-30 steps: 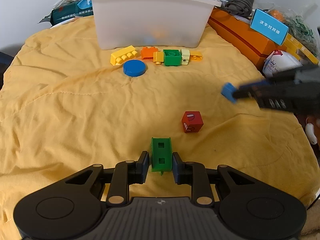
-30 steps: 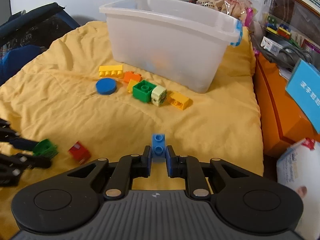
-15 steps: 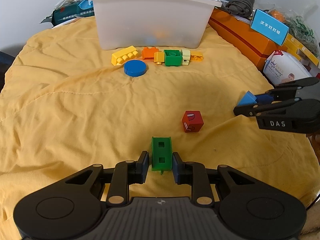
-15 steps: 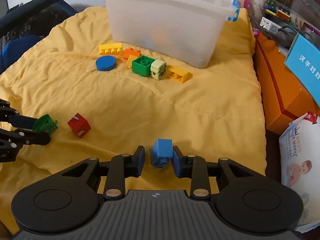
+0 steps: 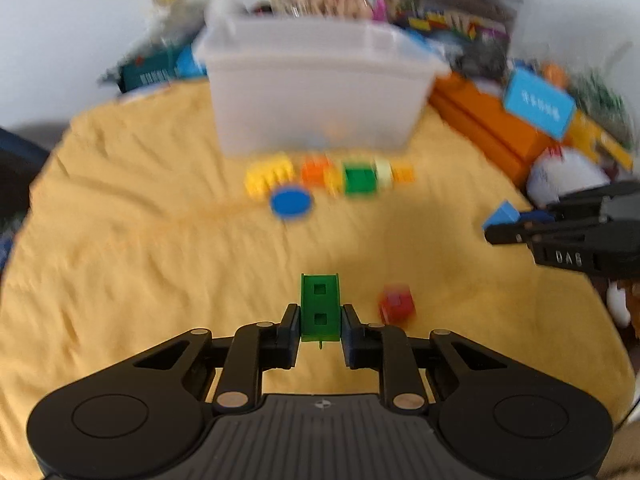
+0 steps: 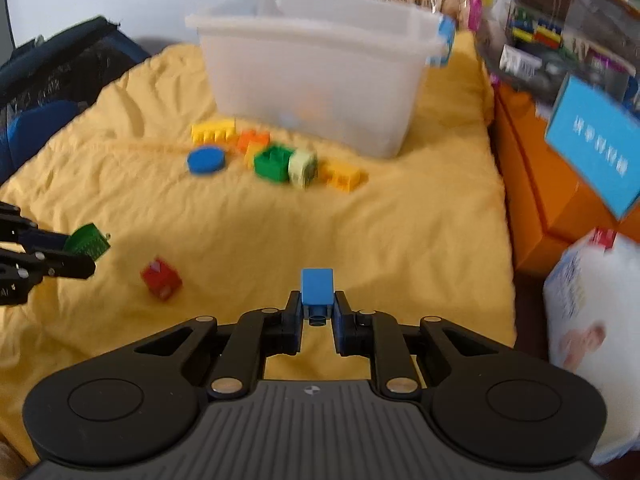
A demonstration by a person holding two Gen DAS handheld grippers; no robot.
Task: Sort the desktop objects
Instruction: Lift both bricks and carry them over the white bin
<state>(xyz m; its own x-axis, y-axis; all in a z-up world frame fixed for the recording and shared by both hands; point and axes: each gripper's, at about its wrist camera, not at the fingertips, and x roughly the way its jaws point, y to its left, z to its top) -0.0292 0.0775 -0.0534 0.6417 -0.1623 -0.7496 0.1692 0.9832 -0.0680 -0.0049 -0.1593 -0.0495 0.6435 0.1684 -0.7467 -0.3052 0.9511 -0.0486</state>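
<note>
My left gripper (image 5: pixel 320 314) has its jaws closing, and the pads press on a green two-hole brick (image 5: pixel 320 300) held just above the yellow cloth; the right wrist view shows this brick (image 6: pixel 86 240) at the far left. My right gripper (image 6: pixel 317 304) also has its jaws closing, pads pinching a blue brick (image 6: pixel 317 286) clear of the cloth. A red cube (image 5: pixel 396 306) lies on the cloth just right of my left fingers. The translucent white bin (image 5: pixel 316 108) stands at the back. In front of it lies a row of bricks with a blue disc (image 5: pixel 291 201).
The yellow cloth (image 5: pixel 140 240) covers the surface. An orange box (image 6: pixel 560 200) with a blue card and a white packet (image 6: pixel 592 304) border the right side. Dark bags (image 6: pixel 52 92) lie at the left, and snack packs and toy boxes crowd behind the bin.
My left gripper has risen with the green brick, and the red cube now sits lower in its view. My right jaws opened around the blue brick, then shut on it again.
</note>
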